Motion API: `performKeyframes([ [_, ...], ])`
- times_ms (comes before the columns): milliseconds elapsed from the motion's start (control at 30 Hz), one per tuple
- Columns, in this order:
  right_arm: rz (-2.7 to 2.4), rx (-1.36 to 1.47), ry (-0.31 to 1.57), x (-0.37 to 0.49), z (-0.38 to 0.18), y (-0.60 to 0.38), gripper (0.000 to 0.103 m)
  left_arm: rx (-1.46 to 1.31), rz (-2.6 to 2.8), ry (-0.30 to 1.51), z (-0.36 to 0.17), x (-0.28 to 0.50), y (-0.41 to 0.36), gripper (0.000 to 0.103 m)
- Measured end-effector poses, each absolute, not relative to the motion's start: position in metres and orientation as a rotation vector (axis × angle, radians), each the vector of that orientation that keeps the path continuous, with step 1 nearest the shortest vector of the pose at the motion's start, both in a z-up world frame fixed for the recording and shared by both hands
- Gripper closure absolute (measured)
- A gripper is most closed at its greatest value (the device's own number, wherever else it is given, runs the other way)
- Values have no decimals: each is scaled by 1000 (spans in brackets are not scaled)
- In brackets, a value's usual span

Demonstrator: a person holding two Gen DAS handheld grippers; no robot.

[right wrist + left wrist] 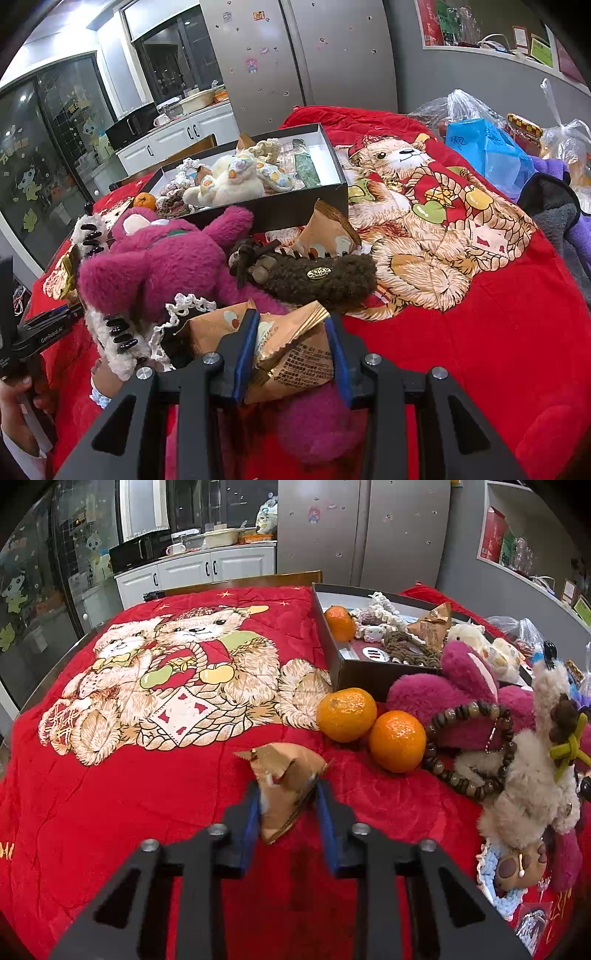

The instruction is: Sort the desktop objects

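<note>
While both tools grip brown snack packets | left tool (285, 794) pinches packet (284, 775) on red blanket (110, 794) | right tool (291, 336) clamps packet (291, 354) | black box (273, 210) holds tangerine (144, 199), crochet pieces, white plush (225, 184)

— Any lettering you can make out?
— "GenRobot.AI" in white on the black gripper body (48, 334) at the left edge. The brown snack packet (295, 363) carries dense black print, too small to read; the blue bag (487, 147) shows blurred characters.
</note>
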State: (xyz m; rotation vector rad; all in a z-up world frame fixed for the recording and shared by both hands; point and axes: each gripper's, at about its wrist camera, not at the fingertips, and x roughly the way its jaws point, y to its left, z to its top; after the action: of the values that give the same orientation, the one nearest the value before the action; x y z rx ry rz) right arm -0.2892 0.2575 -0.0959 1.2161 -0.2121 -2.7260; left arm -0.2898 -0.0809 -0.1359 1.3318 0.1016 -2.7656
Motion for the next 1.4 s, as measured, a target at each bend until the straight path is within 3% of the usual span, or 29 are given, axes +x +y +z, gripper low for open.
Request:
performKeyframes([
  [533, -2753, 1139, -162, -280, -78, 250, 66, 1248, -2890, 111, -101, -266, -55, 78],
  [1400, -2702, 929, -20, -277, 12, 168, 66, 1137, -3001, 117, -19, -266, -19, 78],
])
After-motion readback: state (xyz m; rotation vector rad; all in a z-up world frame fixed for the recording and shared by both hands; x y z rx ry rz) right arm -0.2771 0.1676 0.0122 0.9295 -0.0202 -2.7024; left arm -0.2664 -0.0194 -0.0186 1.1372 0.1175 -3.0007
